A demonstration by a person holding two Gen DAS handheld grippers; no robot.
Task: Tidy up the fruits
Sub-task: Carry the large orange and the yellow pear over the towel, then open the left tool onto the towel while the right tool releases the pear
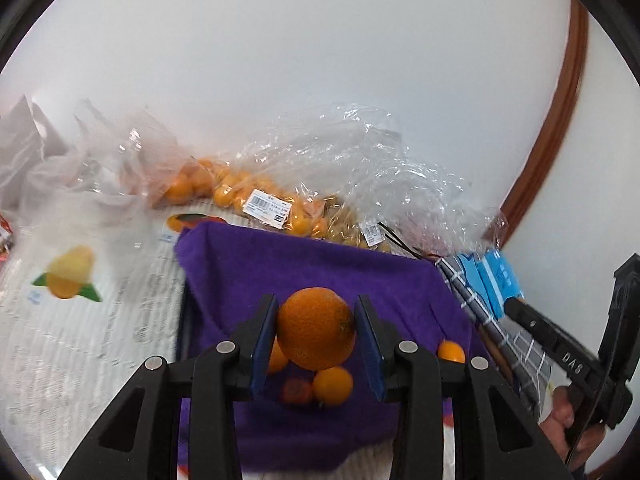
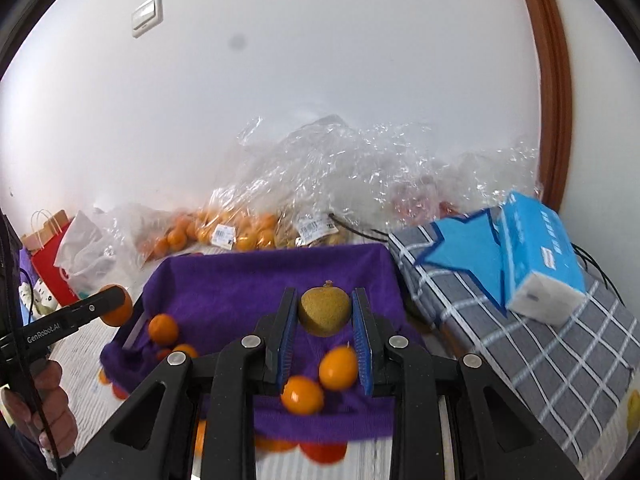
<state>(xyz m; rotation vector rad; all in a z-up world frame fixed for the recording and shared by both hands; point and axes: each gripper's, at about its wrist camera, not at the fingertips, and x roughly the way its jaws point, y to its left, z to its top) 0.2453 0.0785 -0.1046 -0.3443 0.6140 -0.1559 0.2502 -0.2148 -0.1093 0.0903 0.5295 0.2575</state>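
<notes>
Purple cloth [image 2: 256,276]: three small oranges [image 2: 338,368].

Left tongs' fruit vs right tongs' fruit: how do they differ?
Colour: the orange in the left tongs is bright orange; the brown fruit in the right tongs is dull yellow-brown.
Shape: the orange is round; the brown fruit narrows to a stem nub on top.
Shared: each is clamped between blue pads above the purple cloth.
</notes>
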